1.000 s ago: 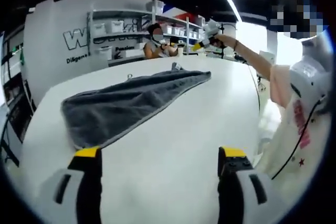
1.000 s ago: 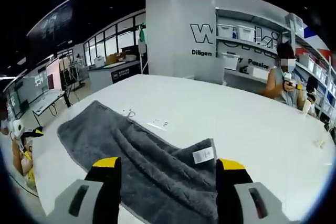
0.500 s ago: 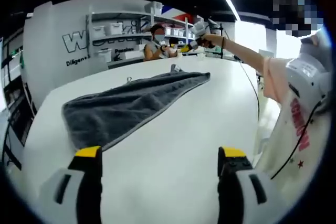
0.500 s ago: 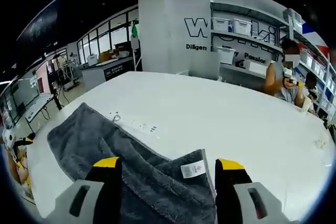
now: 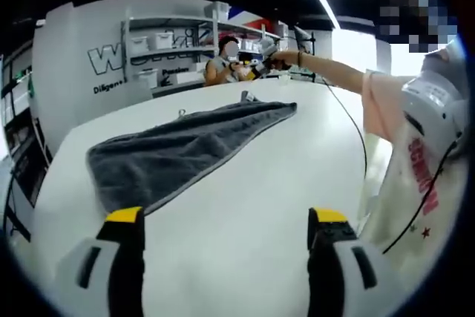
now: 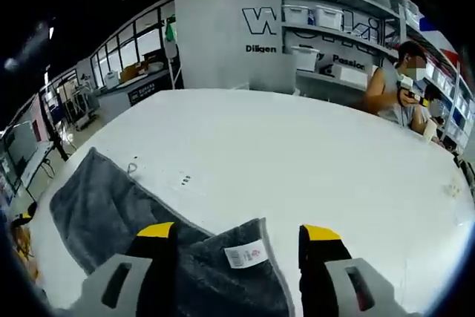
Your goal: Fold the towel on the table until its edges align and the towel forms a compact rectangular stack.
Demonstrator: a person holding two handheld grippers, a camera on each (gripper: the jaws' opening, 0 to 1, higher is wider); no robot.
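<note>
A long grey terry towel with a paler hem (image 5: 182, 154) lies stretched across the round white table (image 5: 245, 235), running from the left middle of the left gripper view up toward the centre top; it looks already doubled lengthwise, though that is a judgement from its narrow shape. The left gripper (image 5: 223, 220), with yellow-tipped black jaws, stands spread wide at the bottom of its view with nothing between them, the near towel corner just beyond its left jaw. In the right gripper view the right gripper (image 6: 239, 234) is likewise spread and empty, its jaws straddling the towel's other end at the bottom centre, where a small white care label (image 6: 246, 254) sits on the pile. The main risk is a shallow pinch: if the jaws close on the top layer alone or on the label, the layers may slide apart when lifted and the edges will not line up. A second risk is uneven timing, since one end raised before the other could drag the cloth and skew the fold. A small metal ring-like object (image 6: 132, 168) and a faint printed mark (image 6: 184, 180) on the table lie beside the towel in the left middle of the right gripper view; the cloth could sweep over them. A seated person (image 6: 393, 87) at the upper right is well apart.
</note>
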